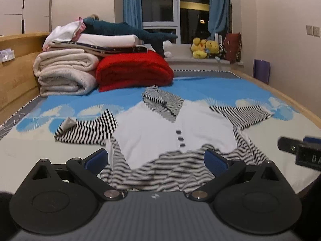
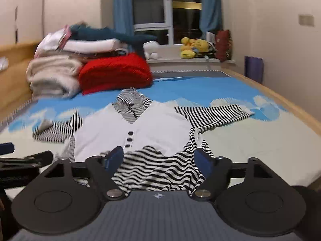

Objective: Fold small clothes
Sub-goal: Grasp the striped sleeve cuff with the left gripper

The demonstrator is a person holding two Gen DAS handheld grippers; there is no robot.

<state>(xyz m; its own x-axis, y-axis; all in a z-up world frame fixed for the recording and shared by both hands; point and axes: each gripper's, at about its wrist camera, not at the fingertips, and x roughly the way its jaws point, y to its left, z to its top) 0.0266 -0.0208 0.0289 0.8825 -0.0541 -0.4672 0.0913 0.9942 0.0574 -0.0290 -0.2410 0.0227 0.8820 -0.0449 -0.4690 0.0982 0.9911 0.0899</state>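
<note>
Bed (image 1: 200,86) with a blue sheet printed in white fan shapes, set in a pale wooden frame, fills both views from the lower edge to the windowsill. In the upper left of each frame a stack of bedding sits on it: rolled cream fleece blankets (image 1: 64,72) at the left, a folded red blanket (image 1: 134,70) touching them on the right, and flat white and beige folded cloths (image 1: 108,42) on top, with a dark teal plush shark (image 1: 128,30) lying across the stack.

In the centre of both frames lies the small white garment with black-and-white striped sleeves, hood and hem (image 1: 170,124), spread front-up on the sheet. Its hood points toward the window, one striped sleeve (image 1: 86,128) reaches to the left and the other to the right, and three dark buttons (image 1: 180,138) run down the middle. The striped hem is rumpled at the bottom centre, nearest the cameras.

The left gripper (image 1: 156,158) hangs low over that hem with its blue-padded jaws wide apart, the cloth showing between them but not pinched. The right gripper (image 2: 159,158) sits likewise over the hem, its jaws apart with nothing clamped. Each gripper shows at the other view's edge.

On the windowsill, upper right, sit yellow plush toys (image 1: 202,49) beside a dark red cushion (image 1: 232,46).
</note>
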